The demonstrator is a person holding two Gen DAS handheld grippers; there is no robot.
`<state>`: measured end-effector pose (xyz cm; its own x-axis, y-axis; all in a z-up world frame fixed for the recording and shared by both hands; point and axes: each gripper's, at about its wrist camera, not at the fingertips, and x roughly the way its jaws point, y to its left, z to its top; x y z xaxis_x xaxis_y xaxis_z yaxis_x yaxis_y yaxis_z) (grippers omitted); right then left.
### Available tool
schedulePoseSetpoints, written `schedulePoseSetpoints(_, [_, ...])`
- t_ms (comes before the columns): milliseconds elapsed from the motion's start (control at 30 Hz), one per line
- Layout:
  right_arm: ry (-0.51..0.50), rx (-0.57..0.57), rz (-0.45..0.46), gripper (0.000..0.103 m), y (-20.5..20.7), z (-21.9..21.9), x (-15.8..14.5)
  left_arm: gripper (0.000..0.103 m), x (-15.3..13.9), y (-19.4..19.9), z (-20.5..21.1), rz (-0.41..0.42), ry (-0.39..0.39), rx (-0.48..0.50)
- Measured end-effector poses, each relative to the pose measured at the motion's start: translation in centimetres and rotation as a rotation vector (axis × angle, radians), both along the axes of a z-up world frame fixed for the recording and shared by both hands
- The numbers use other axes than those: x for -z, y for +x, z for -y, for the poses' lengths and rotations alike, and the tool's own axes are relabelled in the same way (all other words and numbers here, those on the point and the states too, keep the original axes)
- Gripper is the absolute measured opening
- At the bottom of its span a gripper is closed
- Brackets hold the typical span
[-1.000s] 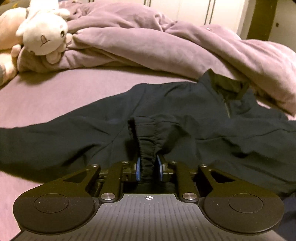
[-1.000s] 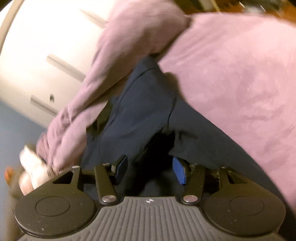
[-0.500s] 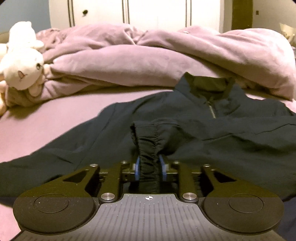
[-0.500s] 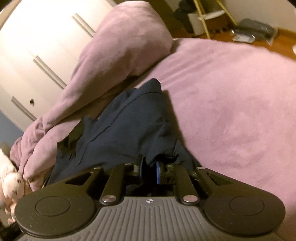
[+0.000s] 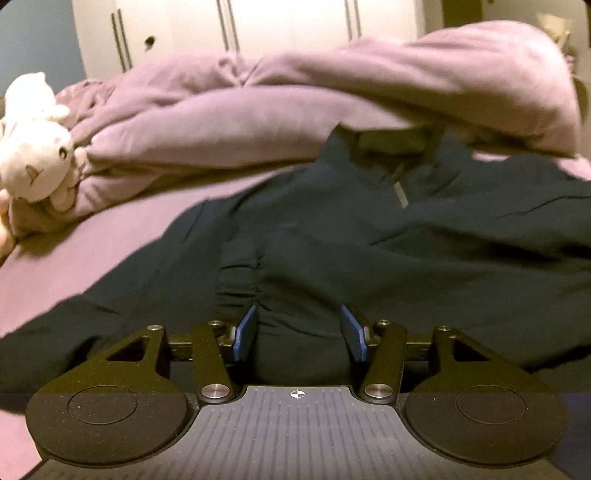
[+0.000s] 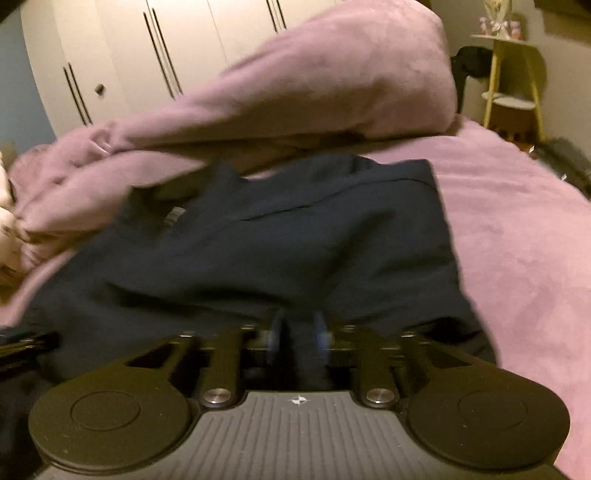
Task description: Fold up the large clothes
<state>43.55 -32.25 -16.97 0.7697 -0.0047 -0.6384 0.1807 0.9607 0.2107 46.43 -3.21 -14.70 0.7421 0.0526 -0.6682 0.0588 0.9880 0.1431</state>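
Left wrist view:
- The left claw (image 5: 300, 334) stands wide open, its blue pads (image 5: 244, 334) well apart, gripping nothing.
- Between the pads lies the gathered elastic cuff (image 5: 238, 275) of a dark navy jacket (image 5: 369, 251); the cuff sits nearer the left pad, and I cannot tell whether it touches it.
- The jacket is spread flat on the bed (image 5: 92, 251), which has a pink-purple cover. Its collar (image 5: 391, 142) and zip (image 5: 400, 194) lie at the jacket's far side, away from the claw.
- One sleeve runs from the jacket's body out to its left, across the bed cover.
- A crumpled pink duvet (image 5: 295, 107) is heaped just beyond the jacket, and its edge overhangs the collar.
- A white plush toy (image 5: 35, 155) rests against the duvet, far to the jacket's left.
- White wardrobe doors (image 5: 258, 26) stand behind the duvet.

Right wrist view:
- This picture is blurred by motion.
- The right claw (image 6: 297, 341) has its pads close together with a fold of dark jacket (image 6: 295, 236) cloth between them; it looks pinched onto the jacket's near edge.
- The jacket lies flat on the bed (image 6: 517, 240), with its right edge straight and bare cover beyond it.
- The duvet (image 6: 314, 85) rises past the jacket's far edge.
- A pale yellow shelf stand (image 6: 513, 81) stands off the bed, to the jacket's far right.
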Motion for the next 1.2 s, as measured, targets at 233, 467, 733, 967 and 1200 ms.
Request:
schedulePoseSetpoints(233, [-0.076,0.066,0.038,0.0,-1.2,2.7,0.0,0.066,0.8,0.1,-1.9,-0.004,-0.033,-0.051])
schedulePoseSetpoints(467, [-0.225,-0.017,0.026,0.005,-3.5,-0.7,-1.0,0.066,0.6,-0.3,-1.7,-0.012,-0.009,-0.049])
schedulePoseSetpoints(733, [-0.313,-0.042,0.016,0.004,-3.0,-1.0,0.4,0.066,0.7,-0.7,-1.2,-0.008,0.026,-0.038])
schedulePoseSetpoints(967, [-0.342,-0.038,0.012,0.002,-2.9,-0.4,0.7,0.069,0.7,-0.6,-0.9,-0.004,0.052,-0.036])
schedulePoseSetpoints(1200, [-0.334,-0.026,0.003,0.002,-3.4,-0.6,0.2,0.073,0.7,-0.8,-1.4,-0.011,0.03,-0.056])
